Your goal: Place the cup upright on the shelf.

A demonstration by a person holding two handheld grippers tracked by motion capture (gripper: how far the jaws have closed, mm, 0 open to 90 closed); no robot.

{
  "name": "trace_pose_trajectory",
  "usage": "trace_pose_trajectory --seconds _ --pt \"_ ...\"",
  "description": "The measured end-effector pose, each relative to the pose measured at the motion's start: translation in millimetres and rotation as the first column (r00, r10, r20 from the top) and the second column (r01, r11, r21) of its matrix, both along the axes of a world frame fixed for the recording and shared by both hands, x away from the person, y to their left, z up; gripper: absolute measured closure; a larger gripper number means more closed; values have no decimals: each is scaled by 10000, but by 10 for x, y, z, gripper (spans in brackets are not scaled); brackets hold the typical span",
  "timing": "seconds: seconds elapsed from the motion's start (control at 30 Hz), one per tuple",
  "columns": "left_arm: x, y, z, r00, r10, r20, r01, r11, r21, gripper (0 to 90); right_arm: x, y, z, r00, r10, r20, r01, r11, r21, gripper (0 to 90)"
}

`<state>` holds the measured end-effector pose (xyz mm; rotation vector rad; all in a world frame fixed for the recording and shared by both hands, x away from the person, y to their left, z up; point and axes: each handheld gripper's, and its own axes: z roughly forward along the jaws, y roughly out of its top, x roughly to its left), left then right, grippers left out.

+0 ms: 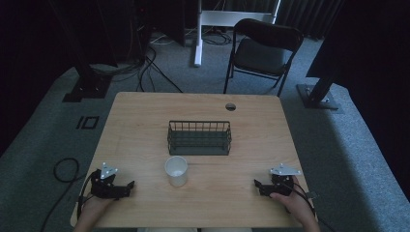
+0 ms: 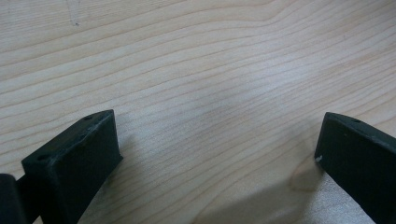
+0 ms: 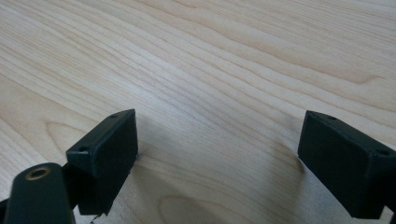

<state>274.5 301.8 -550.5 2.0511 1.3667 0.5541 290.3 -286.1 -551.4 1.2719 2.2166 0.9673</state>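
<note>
I see a white cup and a dark green wire basket on the pale, wavy-grained wooden table, with black jaws on my left gripper and right gripper.

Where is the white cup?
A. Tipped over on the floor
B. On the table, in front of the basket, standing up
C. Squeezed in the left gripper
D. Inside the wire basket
B: the white cup stands upright on the table, just on the near side of the wire basket, with both grippers apart from it.
</note>
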Motion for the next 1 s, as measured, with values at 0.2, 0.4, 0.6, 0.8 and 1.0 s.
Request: trace_pose_trajectory --seconds 0.2,0.4,0.6,0.8,1.0 --pt "-1 -2 0 10000 -22 1 22 10000 -11 1 25 40 34 9998 167 92 -168 9998 104 120" --pt "-1 -2 0 10000 -28 0 28 10000 -11 1 39 96 81 9990 380 251 -385 9991 194 120" --pt "-1 -2 -1 10000 -38 4 38 10000 -10 1 51 200 116 9966 722 384 -733 9969 282 121" --pt "-1 -3 -1 10000 -65 10 65 10000 -6 1 63 269 114 9952 893 410 -909 9951 383 121" --pt "-1 -3 -1 10000 -67 13 67 10000 -3 1 77 374 131 9906 1284 469 -1301 9909 351 131"
